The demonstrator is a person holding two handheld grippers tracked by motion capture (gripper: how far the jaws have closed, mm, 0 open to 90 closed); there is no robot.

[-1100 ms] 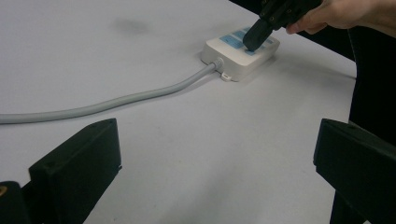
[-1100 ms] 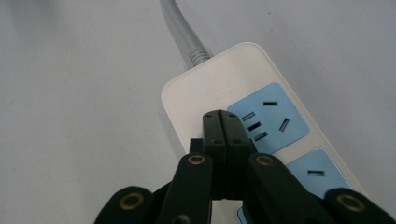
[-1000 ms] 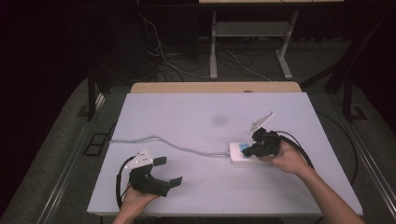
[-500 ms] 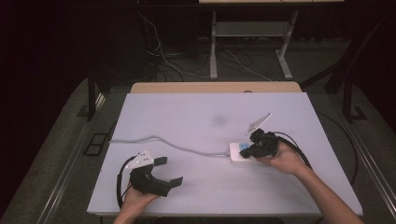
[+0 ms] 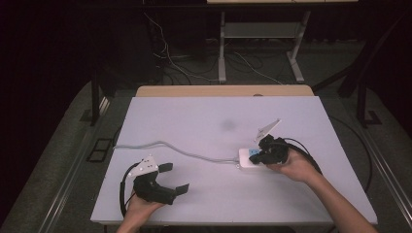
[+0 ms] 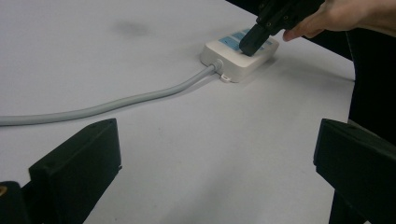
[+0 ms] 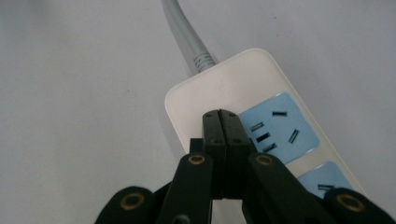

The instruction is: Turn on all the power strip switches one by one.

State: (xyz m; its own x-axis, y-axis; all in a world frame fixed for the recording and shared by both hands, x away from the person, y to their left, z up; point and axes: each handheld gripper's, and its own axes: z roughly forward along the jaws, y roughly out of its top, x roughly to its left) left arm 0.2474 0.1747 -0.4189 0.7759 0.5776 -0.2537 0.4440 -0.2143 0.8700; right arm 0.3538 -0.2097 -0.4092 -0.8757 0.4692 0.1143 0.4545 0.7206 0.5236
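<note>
While your closed right hand-held gripper (image 7: 221,122) presses the power strip (image 7: 233,88), its long axis follows its cable (image 5: 194,154), pointing toward your open left hand-held gripper (image 5: 173,177).

White table (image 5: 194,121) with dark smudge (image 5: 228,125) near centre. Grey carpet (image 5: 63,160) around it; cables (image 5: 180,63) and desk frame (image 5: 257,34) behind.

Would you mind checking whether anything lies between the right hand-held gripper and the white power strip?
Nothing visible does. The right hand-held gripper, jaws shut, sits right over the white power strip at the end nearest its grey cable; actual contact cannot be confirmed.
</note>
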